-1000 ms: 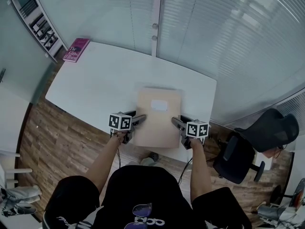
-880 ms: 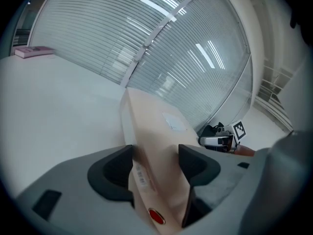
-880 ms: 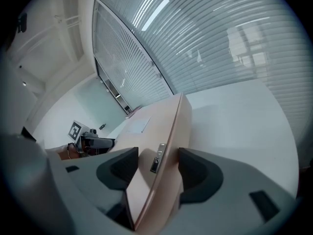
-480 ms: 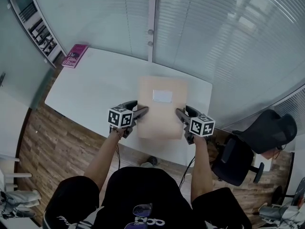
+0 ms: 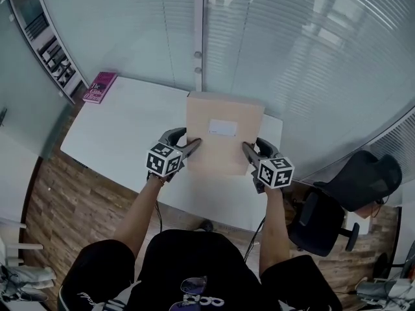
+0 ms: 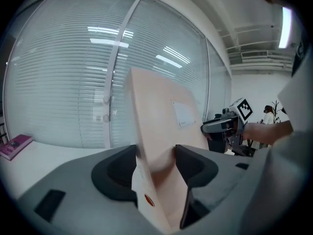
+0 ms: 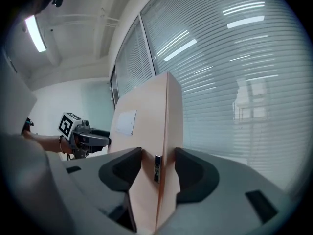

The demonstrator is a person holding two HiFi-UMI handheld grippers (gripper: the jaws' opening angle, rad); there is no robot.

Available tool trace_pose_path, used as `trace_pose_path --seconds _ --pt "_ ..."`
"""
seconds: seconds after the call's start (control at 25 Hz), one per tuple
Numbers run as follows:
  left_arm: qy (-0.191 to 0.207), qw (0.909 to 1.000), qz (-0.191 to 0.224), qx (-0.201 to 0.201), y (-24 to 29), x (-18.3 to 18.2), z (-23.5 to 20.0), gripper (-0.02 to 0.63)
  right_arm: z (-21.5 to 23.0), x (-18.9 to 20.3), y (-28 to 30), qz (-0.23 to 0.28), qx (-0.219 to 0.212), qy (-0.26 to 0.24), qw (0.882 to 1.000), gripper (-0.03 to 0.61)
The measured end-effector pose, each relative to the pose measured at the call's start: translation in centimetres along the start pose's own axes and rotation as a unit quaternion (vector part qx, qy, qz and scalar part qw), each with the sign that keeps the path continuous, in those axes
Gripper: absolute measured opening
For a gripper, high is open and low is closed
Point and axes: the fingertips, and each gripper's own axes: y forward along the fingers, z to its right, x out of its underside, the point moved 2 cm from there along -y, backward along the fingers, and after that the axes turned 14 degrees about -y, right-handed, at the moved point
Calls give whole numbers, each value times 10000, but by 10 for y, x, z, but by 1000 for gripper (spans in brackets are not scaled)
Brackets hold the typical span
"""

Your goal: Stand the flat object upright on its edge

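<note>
A flat tan cardboard box (image 5: 224, 131) with a white label is tipped up off the white table (image 5: 117, 122), its label face turned toward me. My left gripper (image 5: 192, 149) clamps the box's left side edge and my right gripper (image 5: 248, 151) clamps its right side edge. In the left gripper view the box (image 6: 161, 131) fills the gap of the left gripper (image 6: 155, 163), whose jaws are closing with both pads against it. In the right gripper view the box (image 7: 146, 121) stands between the closing jaws of the right gripper (image 7: 157, 168), pads pressing on both faces.
A pink book (image 5: 100, 87) lies at the table's far left corner. Glass walls with blinds run close behind the table. A black office chair (image 5: 343, 199) stands on the wooden floor to the right. Shelves (image 5: 55, 50) stand at the far left.
The box lay flat on the table a second ago; now it is raised and tilted up. Both grippers have moved forward and upward along with its sides.
</note>
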Motion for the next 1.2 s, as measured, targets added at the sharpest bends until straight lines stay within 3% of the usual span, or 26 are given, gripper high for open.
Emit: trace_pose_path --seconds 0.28,0.8,1.2 --pt "553 9984 58 -117 4 -11 4 255 3 -4 -5 48 236 -227 9995 221" --pt "636 9978 91 -139 0 -13 -2 249 -2 -6 -1 81 299 -172 9994 215" --pt "678 9966 234 -395 -32 -28 -49 249 -34 -34 42 135 129 -356 9992 213"
